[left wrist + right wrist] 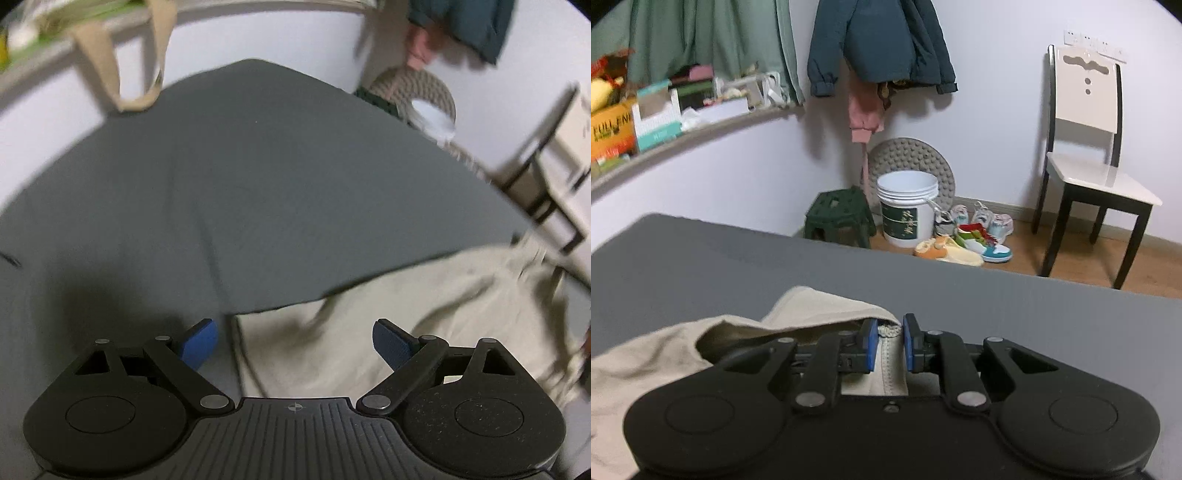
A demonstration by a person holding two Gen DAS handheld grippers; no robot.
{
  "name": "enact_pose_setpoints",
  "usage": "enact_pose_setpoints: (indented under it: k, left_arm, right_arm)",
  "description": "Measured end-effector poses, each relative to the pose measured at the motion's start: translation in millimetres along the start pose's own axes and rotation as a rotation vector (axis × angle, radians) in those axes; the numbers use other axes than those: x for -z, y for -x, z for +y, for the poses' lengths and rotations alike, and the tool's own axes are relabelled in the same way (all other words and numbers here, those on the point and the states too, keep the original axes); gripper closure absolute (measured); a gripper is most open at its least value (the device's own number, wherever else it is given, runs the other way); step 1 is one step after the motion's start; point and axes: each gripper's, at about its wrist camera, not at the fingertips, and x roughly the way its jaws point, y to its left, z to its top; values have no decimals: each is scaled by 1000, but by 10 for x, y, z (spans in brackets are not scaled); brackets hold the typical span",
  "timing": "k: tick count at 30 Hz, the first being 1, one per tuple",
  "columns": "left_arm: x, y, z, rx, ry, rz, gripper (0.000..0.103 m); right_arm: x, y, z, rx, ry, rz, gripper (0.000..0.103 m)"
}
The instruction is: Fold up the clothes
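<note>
Right hand-held gripper [889, 341] is pinching the beige garment [646, 354] lying on the grey bench [997, 295]; left hand-held gripper [293, 341] is hanging spread, and should be catching the edge at twelve o'clock, keeping tension even.

left view motion-blurred, beige garment [424, 314] cut off, perhaps trousers

The room is lit softly and rather dimly, with a cool cast on the pale wall [997, 122]. The left wrist view is smeared by motion blur, worst toward the edges, and a dark shadow lies on the grey surface [258, 184] just ahead of the left gripper [295, 343]. The right wrist view is sharper; the white chair [1097, 173] seat shows a mild sheen. Both views bend straight lines strongly at the rim, with black corners.
</note>
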Motion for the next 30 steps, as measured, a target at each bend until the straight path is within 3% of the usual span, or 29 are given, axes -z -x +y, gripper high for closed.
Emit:
enact_pose_setpoints:
  k: [3, 4, 5, 6, 9, 13, 16, 17, 19, 24, 30]
  left_arm:
    - [-48, -193, 64, 17, 69, 37, 16]
    - [-52, -260, 66, 3, 81, 48, 21]
    - [-37, -318, 87, -16, 98, 57, 34]
    - [-18, -352, 106, -25, 124, 63, 41]
    - [23, -439, 131, -44, 159, 79, 53]
    - [38, -451, 139, -69, 183, 60, 60]
    - [54, -470, 145, -56, 192, 54, 78]
    - [50, -473, 134, -40, 194, 49, 94]
    - [41, -477, 109, -8, 197, 36, 97]
    - [-118, -300, -34, 4, 176, -146, 98]
    - [-383, -167, -94, 36, 137, -400, 98]
  right_arm:
    - [-11, -2, -39, -19, -18, -1, 88]
    - [-13, 5, -50, -27, -25, 0, 88]
    - [-14, 14, -59, -35, -32, 1, 88]
    - [-14, 36, -48, -41, -35, 2, 88]
    - [-32, 30, -67, -54, -45, 1, 88]
    - [-28, 27, -58, -62, -47, 0, 88]
    - [-14, 1, -53, -59, -52, 8, 88]
    - [-6, -13, -53, -58, -52, 13, 88]
    - [11, -36, -48, -59, -47, 25, 88]
    - [19, -50, -20, -48, -28, 17, 88]
    - [-48, 233, 63, -1, 49, -288, 88]
